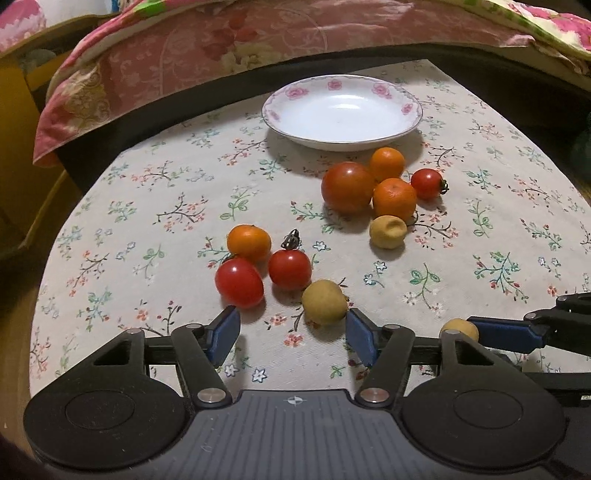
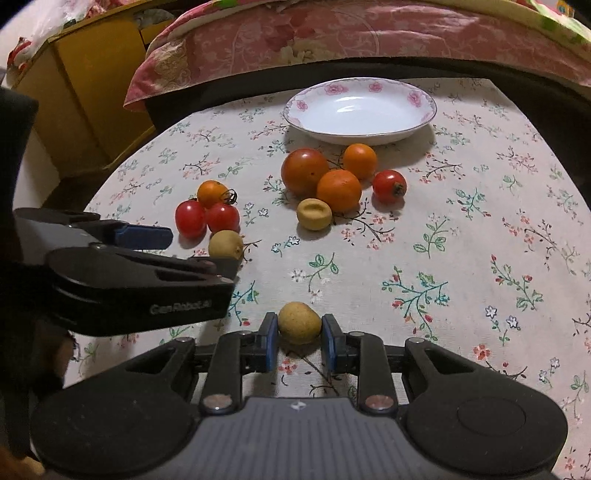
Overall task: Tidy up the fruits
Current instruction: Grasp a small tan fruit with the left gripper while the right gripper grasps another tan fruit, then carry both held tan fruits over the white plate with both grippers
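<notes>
My right gripper (image 2: 300, 326) is shut on a small yellow fruit (image 2: 299, 322) just above the flowered cloth; the same fruit (image 1: 460, 328) shows at the right of the left wrist view. My left gripper (image 1: 291, 332) stands open, and a second yellow fruit (image 1: 325, 301) lies just ahead of its right fingertip, not pressed. Beyond that fruit sit two cherry tomatoes (image 1: 239, 282) and a small orange (image 1: 248, 243). Farther back, a big tomato (image 1: 347, 186), two oranges (image 1: 394, 197), a cherry tomato (image 1: 426, 183) and a dented yellow fruit (image 1: 388, 230) cluster before an empty white plate (image 1: 273, 114).
The round table's flowered cloth (image 2: 480, 240) is bare on the right side. A pink floral quilt (image 2: 332, 33) lies on the bed behind the table. A yellow cabinet (image 2: 92, 81) stands at the back left.
</notes>
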### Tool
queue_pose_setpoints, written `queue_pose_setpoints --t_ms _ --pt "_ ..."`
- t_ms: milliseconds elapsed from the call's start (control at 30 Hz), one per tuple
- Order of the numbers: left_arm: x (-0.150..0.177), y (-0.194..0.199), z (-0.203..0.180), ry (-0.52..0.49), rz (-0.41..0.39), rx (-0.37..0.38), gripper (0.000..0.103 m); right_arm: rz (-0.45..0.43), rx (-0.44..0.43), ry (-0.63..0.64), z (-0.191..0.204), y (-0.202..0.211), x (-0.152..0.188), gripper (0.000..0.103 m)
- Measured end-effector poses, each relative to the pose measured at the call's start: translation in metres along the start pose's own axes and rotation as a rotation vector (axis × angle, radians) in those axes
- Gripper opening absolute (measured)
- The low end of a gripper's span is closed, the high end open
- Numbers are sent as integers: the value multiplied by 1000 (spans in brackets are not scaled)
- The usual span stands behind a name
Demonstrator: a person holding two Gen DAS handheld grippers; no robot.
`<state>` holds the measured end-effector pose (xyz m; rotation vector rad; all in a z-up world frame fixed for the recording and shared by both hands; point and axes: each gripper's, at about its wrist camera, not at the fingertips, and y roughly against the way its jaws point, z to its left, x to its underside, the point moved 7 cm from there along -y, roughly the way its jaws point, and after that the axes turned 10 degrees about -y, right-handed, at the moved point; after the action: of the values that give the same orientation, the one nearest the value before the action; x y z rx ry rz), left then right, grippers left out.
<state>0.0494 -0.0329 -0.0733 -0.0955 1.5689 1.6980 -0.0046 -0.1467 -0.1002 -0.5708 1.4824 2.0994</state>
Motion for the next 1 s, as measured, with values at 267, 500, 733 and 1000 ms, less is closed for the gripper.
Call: queue_pose_setpoints --t_ms 267,500,733,1000 --pt "-4 -11 0 54 -5 21 67 2 -28 -38 -5 -1 -2 21" --pt "-1 -14 7 118 -20 39 74 13 -55 -75 -9 -1 -4 21" --pt "-2 -12 4 117 -22 44 63 17 -62 -86 -11 -1 -4 21" --pt "-4 -7 -3 90 -49 124 36 14 -29 -71 -10 -2 -5 21"
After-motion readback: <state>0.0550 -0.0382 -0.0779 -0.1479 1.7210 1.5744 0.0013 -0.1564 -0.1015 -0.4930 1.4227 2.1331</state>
